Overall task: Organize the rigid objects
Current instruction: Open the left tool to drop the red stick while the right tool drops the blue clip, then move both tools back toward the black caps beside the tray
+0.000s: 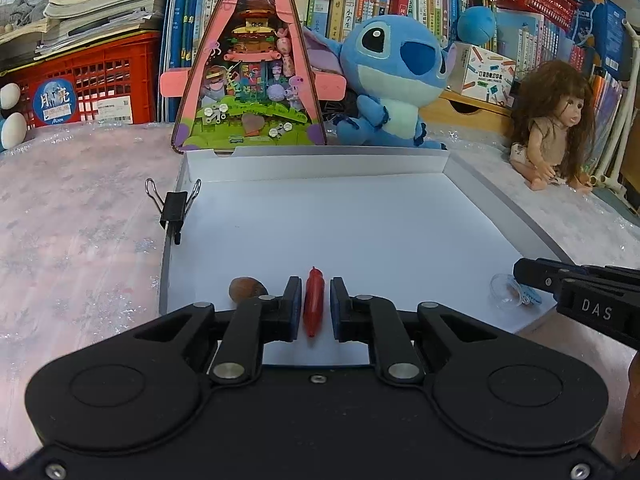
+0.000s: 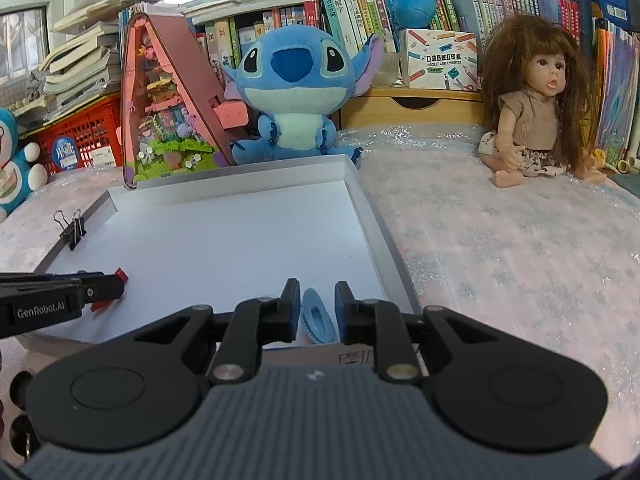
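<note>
A red pen-shaped piece (image 1: 314, 304) lies on the floor of the shallow white tray (image 1: 320, 216), lengthwise between the fingers of my left gripper (image 1: 315, 304). The pads stand slightly apart from it, so the gripper is open. In the right wrist view a small blue ribbed piece shaped like a toy shoe (image 2: 318, 318) lies near the tray's (image 2: 240, 236) front right corner, between the pads of my right gripper (image 2: 318, 308), which is open with narrow gaps on both sides. Each gripper shows in the other view: right (image 1: 536, 284), left (image 2: 116, 290).
A brown nut-like lump (image 1: 248, 289) sits just left of my left fingers. A clear plastic cap (image 1: 505, 292) lies by the right gripper. A black binder clip (image 1: 174, 208) grips the tray's left wall. A plush toy (image 1: 394, 80), a doll (image 2: 532, 108) and a triangular brick display (image 1: 252, 80) stand behind.
</note>
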Demonstrator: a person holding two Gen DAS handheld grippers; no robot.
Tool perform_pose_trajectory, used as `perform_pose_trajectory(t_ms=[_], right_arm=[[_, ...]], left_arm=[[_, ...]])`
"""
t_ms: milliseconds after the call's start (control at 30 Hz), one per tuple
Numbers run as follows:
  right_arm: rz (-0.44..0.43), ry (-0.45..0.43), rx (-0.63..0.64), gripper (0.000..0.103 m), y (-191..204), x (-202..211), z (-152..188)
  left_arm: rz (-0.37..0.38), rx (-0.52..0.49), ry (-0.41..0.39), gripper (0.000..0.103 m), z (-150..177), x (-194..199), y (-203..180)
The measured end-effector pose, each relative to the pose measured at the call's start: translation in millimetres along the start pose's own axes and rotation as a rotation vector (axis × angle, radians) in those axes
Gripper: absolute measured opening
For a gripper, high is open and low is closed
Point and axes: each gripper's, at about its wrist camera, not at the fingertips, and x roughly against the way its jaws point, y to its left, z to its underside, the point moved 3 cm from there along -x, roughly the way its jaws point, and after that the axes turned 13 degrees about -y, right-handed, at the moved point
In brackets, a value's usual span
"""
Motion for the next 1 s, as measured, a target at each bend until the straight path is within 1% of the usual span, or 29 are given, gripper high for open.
perform_pose_trajectory(t_ms=[33,67,100,133,167,300,600,633,700,800,1000], right_arm=[[0.0,-0.003,-0.005,0.032,-1,1,-1],[0.0,-0.008,-0.008,0.04,-1,3,-1],[0.0,-0.015,-0.01,0.044,-1,5,-2],[-0.002,-0.021,-0.011,0.045,-1,8,-3],[-0.007,-0.028,-0.011,0.048,-1,11,-4],[-0.02,-0.06,-0.006,0.06,0,24,-9],[-0.084,-0.102,0.031,0.074,11,66,-1],[-0.093,-0.106,0.033,0.075,12,71,0],[-0.112,-0.115,0.042,0.077,15,81,4],[-0.127,-0.124,0.066,0.079,20,96,11],[-0.148,-0.128,0.116,0.082,29,117,26]], left_arm=[[0.0,-0.002,-0.001,0.017,0,2,-1],[-0.002,-0.002,-0.005,0.022,-1,4,-1],[-0.005,-0.002,-0.01,0.027,-2,7,-2],[-0.006,-0.003,-0.015,0.031,-2,10,-2],[-0.006,-0.004,-0.021,0.036,-3,13,-3],[0.015,-0.001,-0.048,0.048,-4,30,-4],[0.06,0.007,-0.093,0.061,0,76,-1],[0.061,0.01,-0.099,0.062,1,81,0],[0.062,0.014,-0.113,0.067,4,91,3],[0.059,0.011,-0.128,0.072,9,105,7],[0.048,-0.013,-0.135,0.075,21,127,13]])
